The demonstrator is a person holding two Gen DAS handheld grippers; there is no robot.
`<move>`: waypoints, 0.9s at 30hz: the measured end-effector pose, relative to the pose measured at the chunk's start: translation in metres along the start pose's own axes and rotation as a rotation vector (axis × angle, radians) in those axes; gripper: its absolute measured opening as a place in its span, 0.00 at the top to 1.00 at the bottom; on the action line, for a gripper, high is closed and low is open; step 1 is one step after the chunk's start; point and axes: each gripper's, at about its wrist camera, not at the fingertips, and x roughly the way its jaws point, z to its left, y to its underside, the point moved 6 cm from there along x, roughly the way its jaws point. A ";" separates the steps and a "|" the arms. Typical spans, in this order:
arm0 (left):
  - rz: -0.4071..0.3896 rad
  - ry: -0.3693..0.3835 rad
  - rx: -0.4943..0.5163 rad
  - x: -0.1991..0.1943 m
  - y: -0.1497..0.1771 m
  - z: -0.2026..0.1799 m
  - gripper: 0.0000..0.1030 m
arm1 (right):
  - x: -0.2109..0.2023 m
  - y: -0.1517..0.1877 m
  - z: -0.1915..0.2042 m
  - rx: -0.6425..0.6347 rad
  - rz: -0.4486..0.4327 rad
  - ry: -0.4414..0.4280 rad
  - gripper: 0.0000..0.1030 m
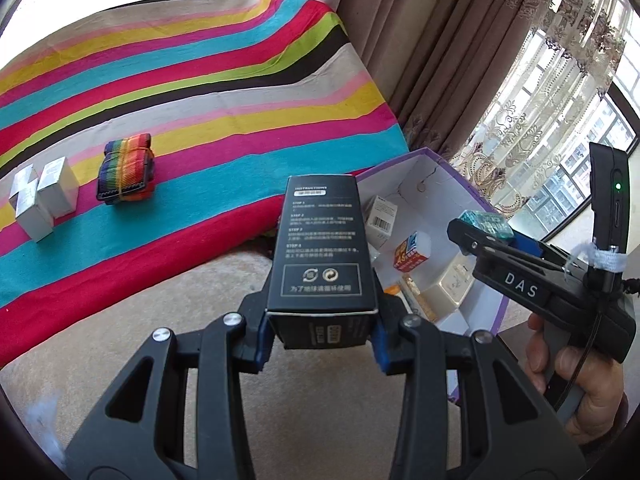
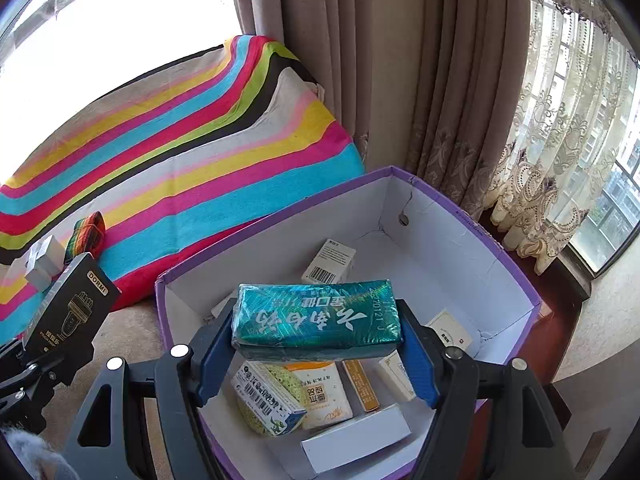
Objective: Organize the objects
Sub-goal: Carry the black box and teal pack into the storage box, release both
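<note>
My left gripper (image 1: 320, 342) is shut on a tall black box (image 1: 320, 248) with white printed instructions, held over the beige floor beside the purple storage box (image 1: 498, 320). The same black box (image 2: 66, 316) shows at the left of the right wrist view. My right gripper (image 2: 320, 344) is shut on a teal foil-wrapped pack (image 2: 316, 320), held crosswise above the open purple storage box (image 2: 472, 216). That pack's end (image 1: 486, 226) and the right gripper (image 1: 480, 236) appear at the right of the left wrist view, with a hand (image 1: 576, 376) on the handle.
Inside the purple box lie several small cartons, among them a white barcode box (image 2: 330, 262) and an orange-white packet (image 2: 324, 394). On the striped cloth (image 1: 200, 92) sit a rainbow strap bundle (image 1: 126, 168) and white boxes (image 1: 44, 196). Curtains (image 2: 400, 80) hang behind.
</note>
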 end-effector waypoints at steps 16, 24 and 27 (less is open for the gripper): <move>0.019 0.091 -0.013 0.004 -0.004 -0.009 0.34 | -0.002 -0.004 0.001 0.000 -0.018 0.010 0.16; -0.040 -0.001 -0.056 -0.018 -0.023 0.042 0.33 | -0.003 -0.003 0.024 -0.039 -0.008 -0.005 0.16; -0.055 -0.051 -0.099 -0.026 -0.033 0.074 0.33 | -0.003 -0.003 0.035 -0.061 -0.007 -0.011 0.16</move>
